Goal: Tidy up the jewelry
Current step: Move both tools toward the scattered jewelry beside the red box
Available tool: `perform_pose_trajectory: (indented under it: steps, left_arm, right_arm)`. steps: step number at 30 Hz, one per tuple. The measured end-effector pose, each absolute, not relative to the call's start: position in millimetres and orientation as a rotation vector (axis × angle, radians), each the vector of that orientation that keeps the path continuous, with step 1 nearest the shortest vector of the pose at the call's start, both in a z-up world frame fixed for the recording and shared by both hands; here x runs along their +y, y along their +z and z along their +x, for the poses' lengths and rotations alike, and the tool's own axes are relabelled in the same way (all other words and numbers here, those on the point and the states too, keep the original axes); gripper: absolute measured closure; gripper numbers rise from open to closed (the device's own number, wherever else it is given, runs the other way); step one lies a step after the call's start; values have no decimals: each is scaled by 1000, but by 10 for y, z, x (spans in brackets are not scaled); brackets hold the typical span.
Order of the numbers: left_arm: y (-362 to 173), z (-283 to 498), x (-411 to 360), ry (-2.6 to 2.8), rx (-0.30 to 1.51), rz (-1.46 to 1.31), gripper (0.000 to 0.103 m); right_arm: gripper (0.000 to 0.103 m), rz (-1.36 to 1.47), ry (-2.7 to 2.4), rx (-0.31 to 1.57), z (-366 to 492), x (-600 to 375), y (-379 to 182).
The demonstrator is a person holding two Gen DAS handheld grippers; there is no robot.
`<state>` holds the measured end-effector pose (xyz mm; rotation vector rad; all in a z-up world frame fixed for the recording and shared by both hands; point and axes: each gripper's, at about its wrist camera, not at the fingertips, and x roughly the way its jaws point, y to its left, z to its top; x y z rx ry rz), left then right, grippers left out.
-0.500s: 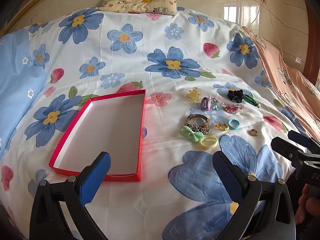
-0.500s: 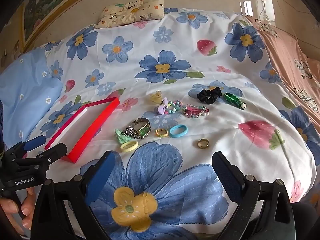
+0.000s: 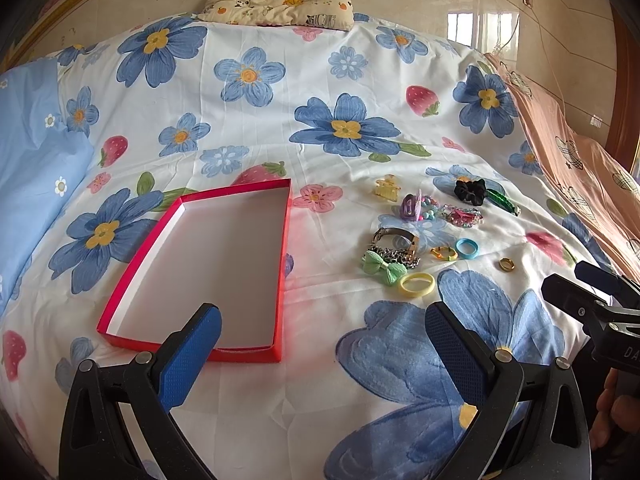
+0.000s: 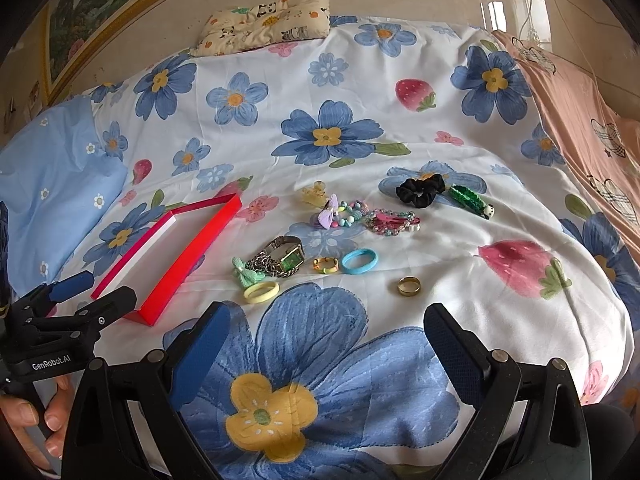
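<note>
A shallow red box (image 3: 280,248) with a white inside lies open on the floral bedsheet; its red wall also shows in the right wrist view (image 4: 192,252). To its right lie several jewelry pieces: a watch (image 4: 286,258), a yellow hair tie (image 4: 261,292), a blue ring (image 4: 359,261), a gold ring (image 4: 409,286), a green bow (image 3: 380,267), a black scrunchie (image 4: 420,191) and bead bracelets (image 4: 394,220). My left gripper (image 3: 322,320) is open and empty above the box's near right corner. My right gripper (image 4: 326,328) is open and empty, just short of the yellow hair tie and gold ring.
A patterned pillow (image 3: 280,2) lies at the bed's far end. A light blue pillow (image 3: 32,160) is at the left, a pink blanket (image 3: 580,168) at the right. A green clip (image 4: 472,200) and yellow claw clip (image 3: 387,189) lie among the pieces.
</note>
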<state>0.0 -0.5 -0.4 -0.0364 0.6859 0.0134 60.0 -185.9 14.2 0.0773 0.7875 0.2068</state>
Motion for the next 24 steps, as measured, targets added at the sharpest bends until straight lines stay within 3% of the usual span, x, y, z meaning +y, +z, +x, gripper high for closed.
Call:
perform_pose_trajectory:
  steps: [24]
  left_arm:
    - [-139, 118, -24, 8, 741, -43, 1]
  right_arm:
    - [4, 91, 210, 806, 606, -1840, 83]
